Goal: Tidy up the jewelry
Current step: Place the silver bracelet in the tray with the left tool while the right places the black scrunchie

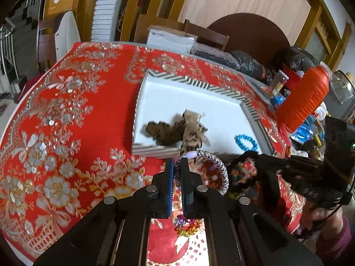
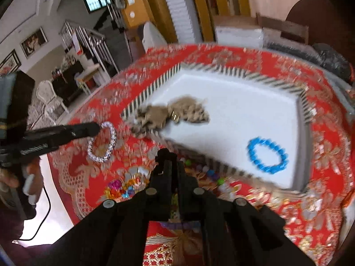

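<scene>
My left gripper [image 1: 177, 162] is shut on a silver beaded bracelet [image 1: 218, 166] and holds it just short of the near edge of the white tray [image 1: 177, 93]; the bracelet also shows in the right wrist view [image 2: 104, 141], hanging from the left gripper [image 2: 97, 127]. The tray [image 2: 244, 102] holds a blue bead bracelet [image 2: 267, 154], also visible in the left wrist view [image 1: 246, 142], and brown hair scrunchies [image 1: 177, 130]. My right gripper [image 2: 169, 155] is shut over a multicoloured bead bracelet [image 2: 208, 175] by the tray's near rim; whether it grips it is unclear.
A red embroidered cloth [image 1: 66, 110] covers the round table. A bright gem bracelet [image 2: 121, 188] lies on the cloth near the right gripper. An orange ribbed bottle [image 1: 304, 97], jars and black bags stand at the table's far right. Chairs and boxes stand behind.
</scene>
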`<action>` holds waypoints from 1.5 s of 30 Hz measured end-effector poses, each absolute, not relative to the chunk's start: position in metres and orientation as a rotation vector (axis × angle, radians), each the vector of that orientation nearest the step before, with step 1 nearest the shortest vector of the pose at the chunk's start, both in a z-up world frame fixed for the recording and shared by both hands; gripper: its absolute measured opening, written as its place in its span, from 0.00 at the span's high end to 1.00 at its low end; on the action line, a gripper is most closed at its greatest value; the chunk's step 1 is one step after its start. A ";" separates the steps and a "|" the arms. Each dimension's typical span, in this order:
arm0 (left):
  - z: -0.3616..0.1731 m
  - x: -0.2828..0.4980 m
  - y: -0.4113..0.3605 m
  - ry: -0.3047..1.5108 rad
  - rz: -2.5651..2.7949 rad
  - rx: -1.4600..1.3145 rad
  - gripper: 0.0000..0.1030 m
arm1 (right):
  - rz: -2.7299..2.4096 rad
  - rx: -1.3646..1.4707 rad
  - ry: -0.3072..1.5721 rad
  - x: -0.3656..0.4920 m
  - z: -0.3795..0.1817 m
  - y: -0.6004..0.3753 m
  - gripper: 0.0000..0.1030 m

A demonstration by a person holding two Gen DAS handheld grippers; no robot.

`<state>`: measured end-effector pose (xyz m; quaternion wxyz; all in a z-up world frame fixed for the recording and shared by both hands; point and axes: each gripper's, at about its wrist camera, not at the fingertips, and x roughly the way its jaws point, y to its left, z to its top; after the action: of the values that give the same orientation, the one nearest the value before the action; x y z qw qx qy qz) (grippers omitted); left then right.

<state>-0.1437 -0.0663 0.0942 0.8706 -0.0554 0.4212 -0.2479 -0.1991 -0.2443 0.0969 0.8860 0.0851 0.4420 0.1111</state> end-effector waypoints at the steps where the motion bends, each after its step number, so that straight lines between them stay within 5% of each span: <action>1: 0.097 -0.142 -0.067 0.875 -0.518 -0.117 1.00 | 0.226 0.190 0.903 -0.200 0.104 -0.250 0.96; 13: 0.108 -0.076 -0.091 0.851 -0.487 -0.130 1.00 | 0.053 0.250 0.842 -0.172 0.128 -0.317 0.96; 28: 0.039 0.006 -0.118 0.985 -0.357 -0.131 1.00 | -0.180 0.253 1.086 -0.106 0.035 -0.373 0.95; 30: 0.038 0.006 -0.118 0.987 -0.391 -0.129 0.98 | -0.178 0.245 1.094 -0.109 0.035 -0.373 0.89; 32: 0.040 0.005 -0.117 0.982 -0.401 -0.133 0.84 | -0.163 0.250 1.079 -0.114 0.040 -0.373 0.79; 34: 0.046 0.001 -0.115 0.958 -0.401 -0.127 0.83 | -0.155 0.252 1.056 -0.122 0.051 -0.371 0.63; 42: 0.096 -0.045 -0.110 0.842 -0.428 -0.066 0.82 | -0.124 0.248 0.998 -0.164 0.104 -0.352 0.57; 45: 0.110 -0.069 -0.111 0.809 -0.434 -0.033 0.82 | -0.131 0.235 0.950 -0.189 0.126 -0.339 0.37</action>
<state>-0.0694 -0.1114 0.1100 0.8964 -0.0160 0.3903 -0.2093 -0.1886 -0.3386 0.1257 0.8806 0.1129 0.4560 -0.0628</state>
